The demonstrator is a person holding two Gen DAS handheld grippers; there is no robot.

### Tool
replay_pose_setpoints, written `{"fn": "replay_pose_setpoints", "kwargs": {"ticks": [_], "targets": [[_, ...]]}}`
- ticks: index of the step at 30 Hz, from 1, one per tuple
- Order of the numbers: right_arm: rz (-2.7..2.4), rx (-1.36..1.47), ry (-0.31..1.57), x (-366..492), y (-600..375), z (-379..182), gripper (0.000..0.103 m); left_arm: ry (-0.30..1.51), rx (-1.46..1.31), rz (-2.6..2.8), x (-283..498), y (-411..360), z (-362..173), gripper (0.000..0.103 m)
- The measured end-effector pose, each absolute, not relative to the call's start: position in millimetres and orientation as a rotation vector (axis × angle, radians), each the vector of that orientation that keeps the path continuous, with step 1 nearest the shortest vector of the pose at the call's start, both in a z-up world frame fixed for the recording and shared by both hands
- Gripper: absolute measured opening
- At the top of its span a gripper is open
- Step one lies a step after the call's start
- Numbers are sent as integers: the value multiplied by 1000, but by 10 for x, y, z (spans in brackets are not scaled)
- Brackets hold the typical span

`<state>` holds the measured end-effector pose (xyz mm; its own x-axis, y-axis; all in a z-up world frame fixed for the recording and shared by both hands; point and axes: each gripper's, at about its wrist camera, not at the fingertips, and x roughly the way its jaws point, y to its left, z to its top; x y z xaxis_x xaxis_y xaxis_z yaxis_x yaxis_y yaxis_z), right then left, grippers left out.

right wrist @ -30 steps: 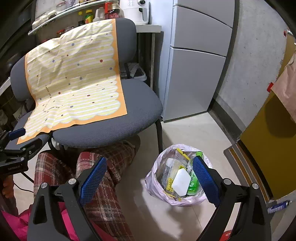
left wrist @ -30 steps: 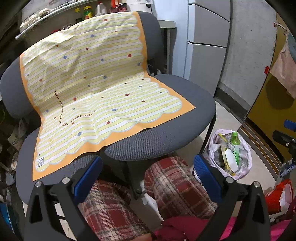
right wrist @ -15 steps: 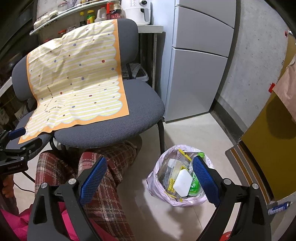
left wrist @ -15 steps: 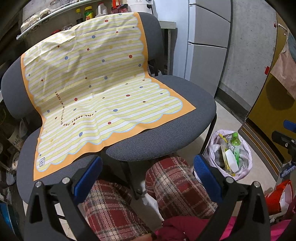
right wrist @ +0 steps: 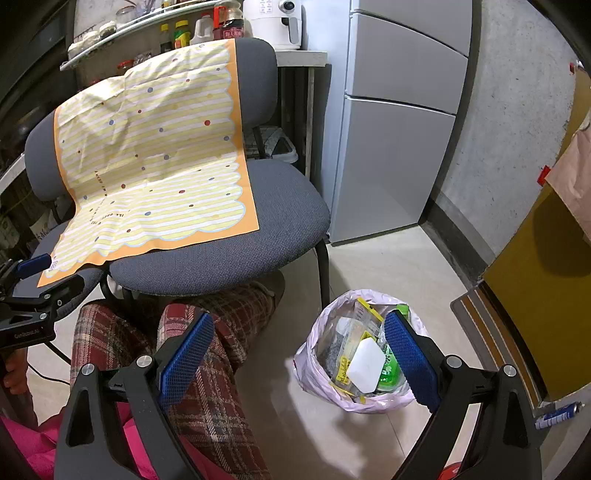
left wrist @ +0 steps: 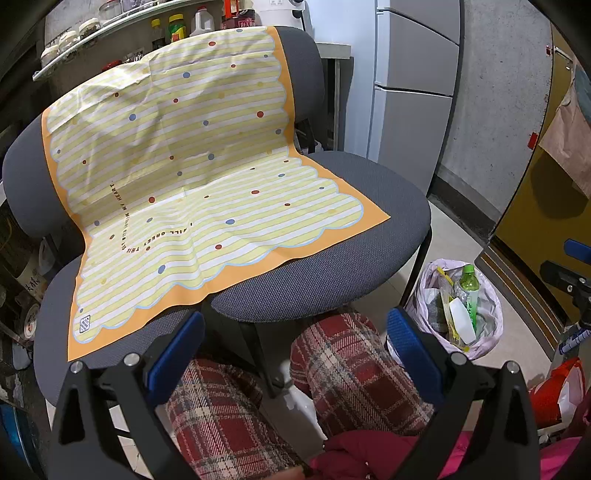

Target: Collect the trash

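Note:
A pale pink trash bag (right wrist: 354,400) (left wrist: 491,325) stands open on the floor beside the chair. It holds a green bottle (left wrist: 467,286) (right wrist: 389,371), a white flat piece (right wrist: 365,365) (left wrist: 461,319) and yellow wrappers. My right gripper (right wrist: 297,360) hangs open above the floor just left of the bag, with nothing between its fingers. My left gripper (left wrist: 295,350) is open and empty, held over a person's plaid-trousered knees (left wrist: 343,365) in front of the grey chair (left wrist: 332,269). A yellow striped sheet (left wrist: 192,184) (right wrist: 155,166) lies draped over the chair.
A grey fridge (right wrist: 399,129) stands behind the chair against a concrete wall. A yellow door (right wrist: 535,295) and a striped mat (right wrist: 491,332) are at the right. A spray can (right wrist: 557,411) lies on the floor. A shelf with jars (left wrist: 147,29) runs along the back.
Both views have shifted only slightly; the grippers stay open and the bag and chair have not moved.

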<state>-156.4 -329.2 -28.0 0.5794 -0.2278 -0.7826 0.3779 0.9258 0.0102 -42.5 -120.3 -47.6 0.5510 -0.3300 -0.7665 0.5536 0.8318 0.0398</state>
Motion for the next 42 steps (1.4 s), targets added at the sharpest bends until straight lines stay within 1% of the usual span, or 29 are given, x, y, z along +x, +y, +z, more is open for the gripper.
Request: {"fn": "replay_pose_setpoints", "kwargs": {"ticks": [42], "targets": [[-354, 185, 893, -1537, -3354, -302, 93, 834, 294, -533, -427, -1191, -468, 96]]}}
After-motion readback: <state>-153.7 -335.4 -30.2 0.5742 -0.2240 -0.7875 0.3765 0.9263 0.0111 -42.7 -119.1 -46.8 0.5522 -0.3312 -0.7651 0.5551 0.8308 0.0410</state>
